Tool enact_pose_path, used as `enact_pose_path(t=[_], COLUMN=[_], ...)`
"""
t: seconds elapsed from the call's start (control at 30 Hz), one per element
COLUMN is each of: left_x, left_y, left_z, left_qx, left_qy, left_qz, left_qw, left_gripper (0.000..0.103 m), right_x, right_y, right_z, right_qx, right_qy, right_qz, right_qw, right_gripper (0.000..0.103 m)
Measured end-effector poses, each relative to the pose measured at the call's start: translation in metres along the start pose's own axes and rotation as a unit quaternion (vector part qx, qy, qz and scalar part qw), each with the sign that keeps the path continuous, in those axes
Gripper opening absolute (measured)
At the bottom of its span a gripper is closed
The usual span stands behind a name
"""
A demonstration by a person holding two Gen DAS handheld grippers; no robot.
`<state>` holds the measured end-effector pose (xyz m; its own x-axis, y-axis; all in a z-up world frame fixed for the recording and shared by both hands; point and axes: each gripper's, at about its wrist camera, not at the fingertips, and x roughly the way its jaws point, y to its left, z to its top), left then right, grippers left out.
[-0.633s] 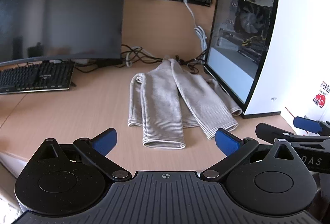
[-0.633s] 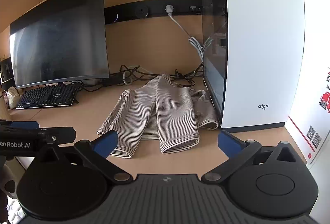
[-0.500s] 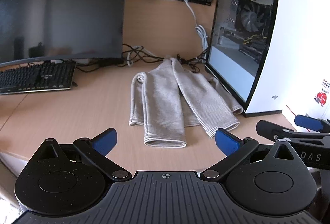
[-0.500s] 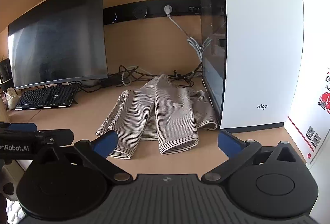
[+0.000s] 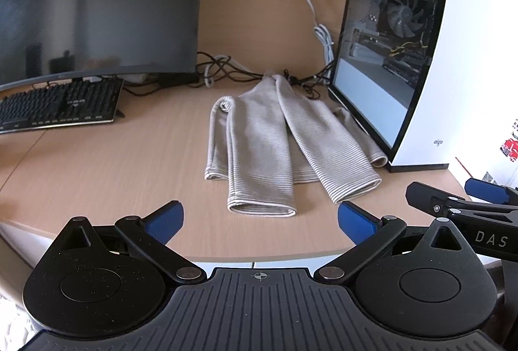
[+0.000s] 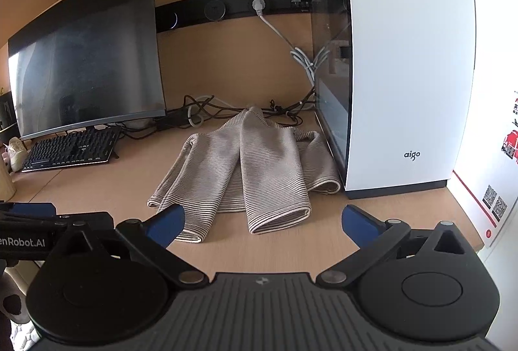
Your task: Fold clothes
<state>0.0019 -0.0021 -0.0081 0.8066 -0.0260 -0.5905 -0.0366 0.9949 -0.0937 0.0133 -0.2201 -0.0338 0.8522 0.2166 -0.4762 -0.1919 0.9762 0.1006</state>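
On the worktop (image 5: pixel 113 163) beside the white computer case (image 5: pixel 446 60), the striped grey garment (image 5: pixel 275 137) lies with both sleeves already folded inward. Folding the body up is probably what remains. Left gripper (image 5: pixel 259 218) and right gripper (image 6: pixel 262 221) hover short of it, jaws spread wide and empty.

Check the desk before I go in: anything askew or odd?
The striped sweater lies lopsided, sleeves crossed over its front, collar end among the cables and one edge against the PC case. Both tongs are open and clear of it.
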Motion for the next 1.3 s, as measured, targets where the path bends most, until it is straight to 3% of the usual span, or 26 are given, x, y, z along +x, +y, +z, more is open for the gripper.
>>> enact_pose_path(t=[1.3], left_x=[0.0011], left_y=[-0.0096], left_z=[-0.0022], left_qx=[-0.002], left_qy=[0.006], left_qz=[0.014], left_qw=[0.9999], left_gripper=[0.103], right_x=[0.0046], right_y=[-0.0073], right_z=[-0.0008], right_qx=[-0.004], right_qy=[0.008], right_qz=[0.015], right_qw=[1.0], right_gripper=[0.103])
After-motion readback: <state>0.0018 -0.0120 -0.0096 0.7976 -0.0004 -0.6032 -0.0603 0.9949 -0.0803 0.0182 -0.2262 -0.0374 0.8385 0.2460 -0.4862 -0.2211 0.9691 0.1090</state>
